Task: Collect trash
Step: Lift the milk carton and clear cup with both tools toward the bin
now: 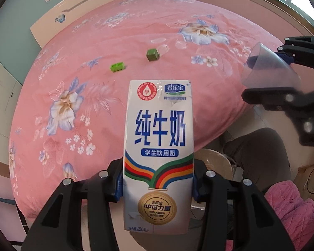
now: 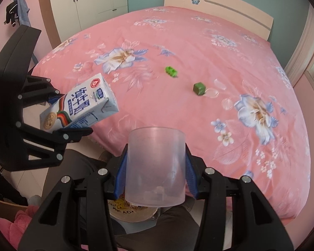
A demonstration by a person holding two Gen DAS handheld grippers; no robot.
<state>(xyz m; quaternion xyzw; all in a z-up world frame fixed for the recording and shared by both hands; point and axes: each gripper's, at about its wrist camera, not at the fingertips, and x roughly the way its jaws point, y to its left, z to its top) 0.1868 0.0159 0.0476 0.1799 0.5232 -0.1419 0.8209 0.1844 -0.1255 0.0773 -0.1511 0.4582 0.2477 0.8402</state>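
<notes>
Cardboard milk carton (image 1: 158,152) clamped low in left gripper (image 1: 158,185), right gripper (image 2: 155,179) clamping clear plastic cup (image 2: 156,166) — both likely light, crushable — above the bed (image 2: 178,48).

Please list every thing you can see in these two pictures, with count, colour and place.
White and blue milk carton: 1, between the left gripper's pads.
Clear plastic cup: 1, frosted, between the right gripper's pads.
Bright green toy block: 1, on the bed.
Dark green cube: 1, on the bed.
Pink floral bedsheet: 1, covering the bed.
White wardrobe: 1, behind the bed.
Left gripper: black, blue pads.
Right gripper: black, blue pads.
</notes>
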